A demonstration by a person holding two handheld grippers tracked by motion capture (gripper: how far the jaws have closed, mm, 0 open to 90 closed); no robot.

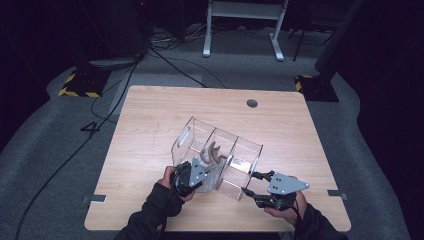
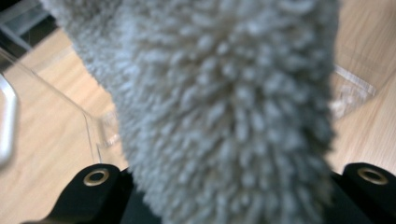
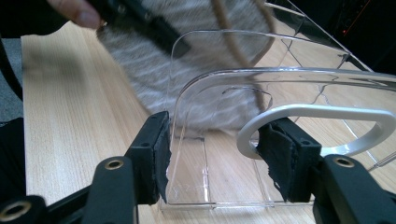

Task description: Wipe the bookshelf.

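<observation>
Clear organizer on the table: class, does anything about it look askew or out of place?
Yes. The clear organizer sits skewed to the table edges. A fuzzy grey item, clamped in the left gripper, pokes into one compartment, and the right gripper straddles its end wall.

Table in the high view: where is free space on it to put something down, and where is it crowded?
The table is bare along its left side and across the far strip up to the round cable hole; the right edge is free too. It is crowded at the near middle: the clear organizer, the fluffy grey item, the left gripper and the right gripper sit there.
</observation>
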